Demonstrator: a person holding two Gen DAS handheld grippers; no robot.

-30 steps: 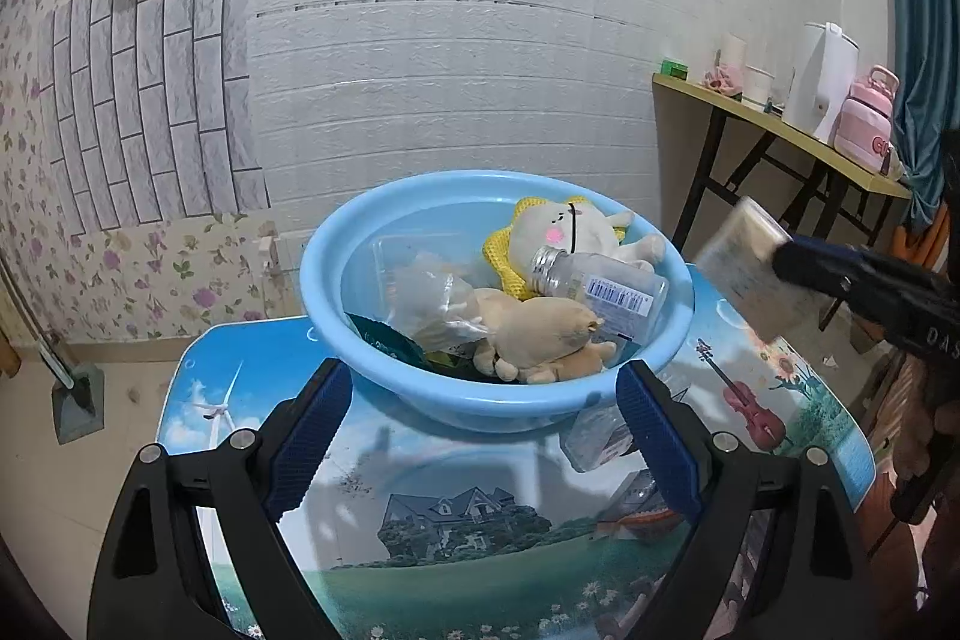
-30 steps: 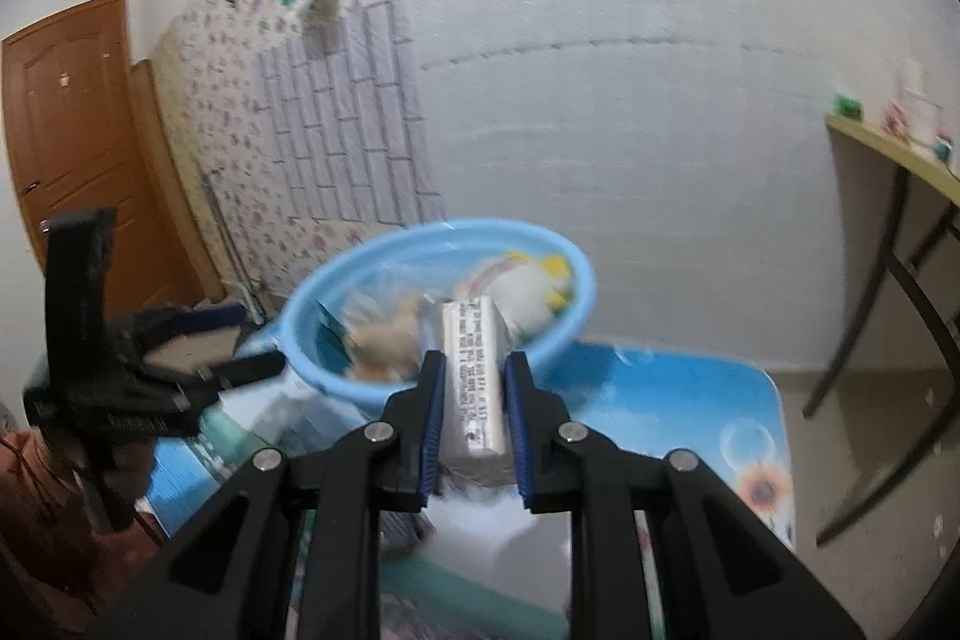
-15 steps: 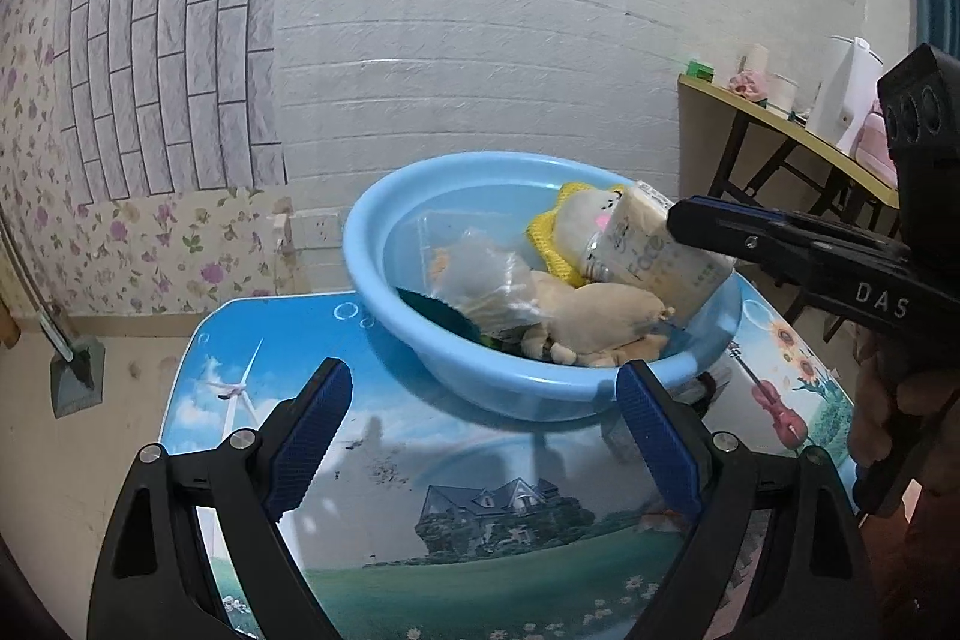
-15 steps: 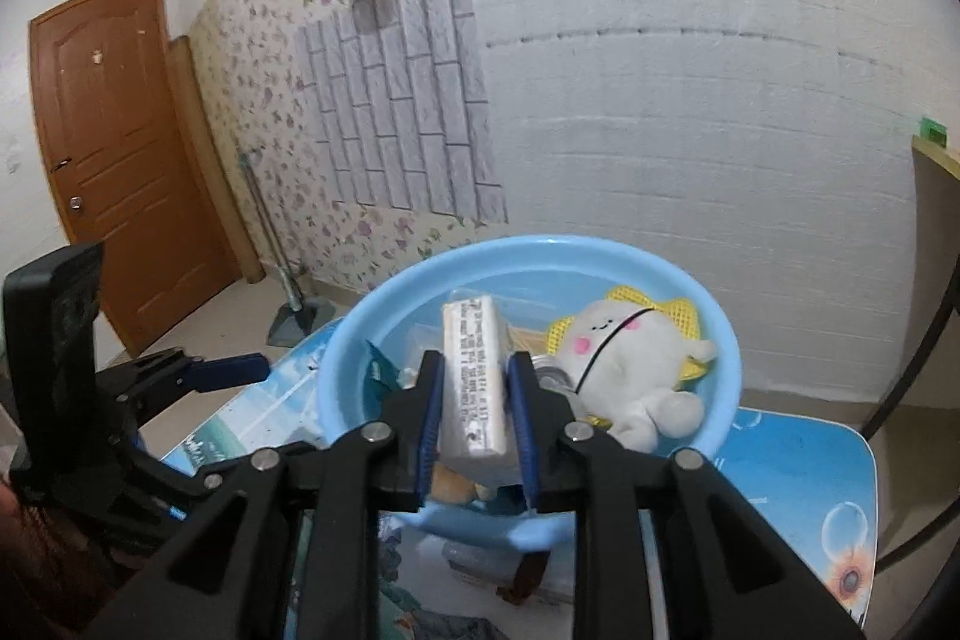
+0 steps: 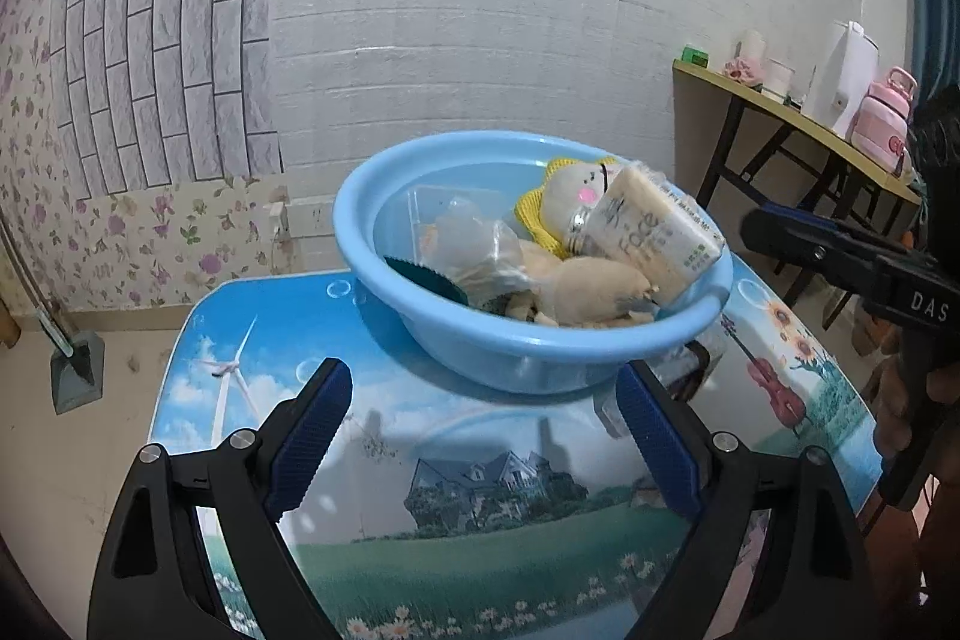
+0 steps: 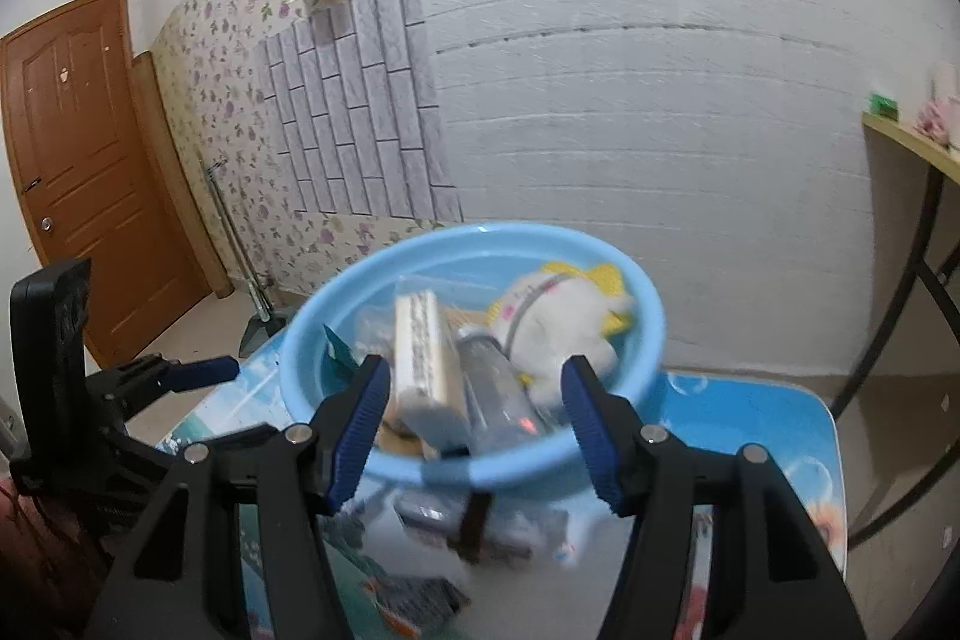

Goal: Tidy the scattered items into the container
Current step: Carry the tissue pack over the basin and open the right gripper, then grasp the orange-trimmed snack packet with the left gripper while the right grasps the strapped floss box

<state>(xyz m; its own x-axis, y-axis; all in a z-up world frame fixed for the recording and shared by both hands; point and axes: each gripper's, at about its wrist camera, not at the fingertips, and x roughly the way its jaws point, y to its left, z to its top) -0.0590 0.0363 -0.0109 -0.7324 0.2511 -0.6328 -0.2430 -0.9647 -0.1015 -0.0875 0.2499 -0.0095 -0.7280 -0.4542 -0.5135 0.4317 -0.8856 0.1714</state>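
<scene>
Two hand-held grippers face a blue basin (image 5: 540,352) on the picture-printed counter (image 5: 420,436). The left hand-held gripper (image 5: 486,436) stands wide and empty over the counter's near side. The right hand-held gripper (image 6: 474,424) is opening its jaws, its pads clear of the tissue pack (image 5: 654,232), which lies in the basin's right side, leaning on a white plush toy (image 5: 576,190) and a tan plush toy (image 5: 594,286).

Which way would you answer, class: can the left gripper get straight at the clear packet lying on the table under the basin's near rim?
Probably yes. The left gripper is open and empty, the table before it is bare, and the clear packet lies just past its right finger, though the basin overhangs part of it.
</scene>
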